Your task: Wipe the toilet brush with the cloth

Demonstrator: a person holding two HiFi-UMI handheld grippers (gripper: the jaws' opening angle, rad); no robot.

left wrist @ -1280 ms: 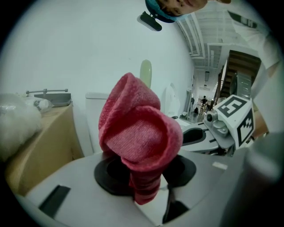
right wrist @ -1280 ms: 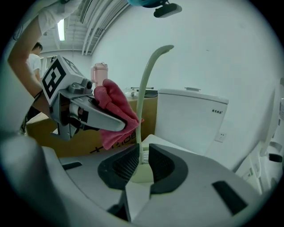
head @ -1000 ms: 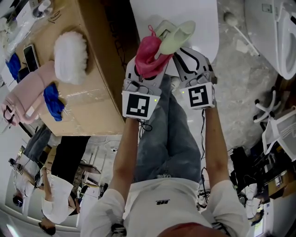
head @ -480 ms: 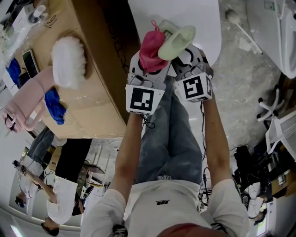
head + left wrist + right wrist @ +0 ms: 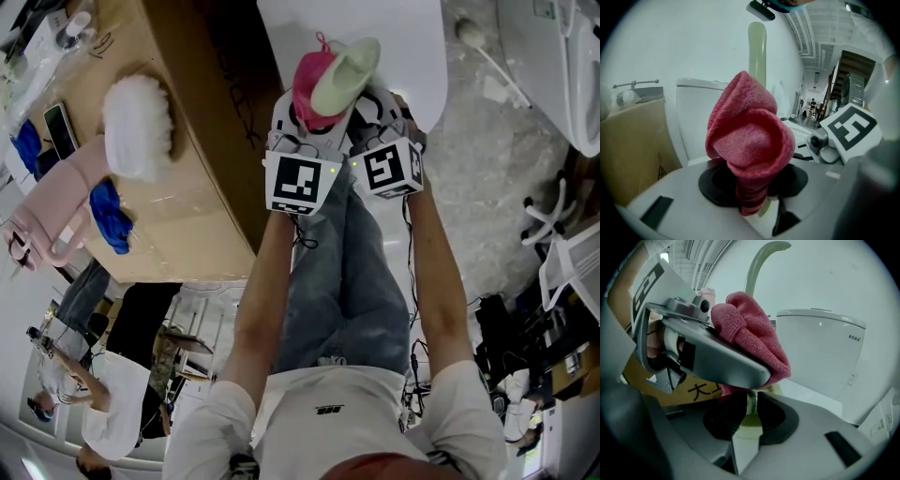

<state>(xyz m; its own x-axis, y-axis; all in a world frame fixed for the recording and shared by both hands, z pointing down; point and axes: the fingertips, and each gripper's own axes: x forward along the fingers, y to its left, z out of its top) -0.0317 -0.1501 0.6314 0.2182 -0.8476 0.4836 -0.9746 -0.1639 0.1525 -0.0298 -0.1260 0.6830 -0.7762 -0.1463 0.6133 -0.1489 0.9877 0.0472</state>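
Though unclear overhead, left gripper's [image 5: 752,197] cloth [image 5: 750,140]

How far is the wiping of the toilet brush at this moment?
Done: the left gripper is shut on the red cloth, and the right gripper, its jaws having just closed further, grips the pale green toilet brush. In hand: cloth and brush are held side by side; whether they touch is unclear. Left: the wiping strokes along the brush.
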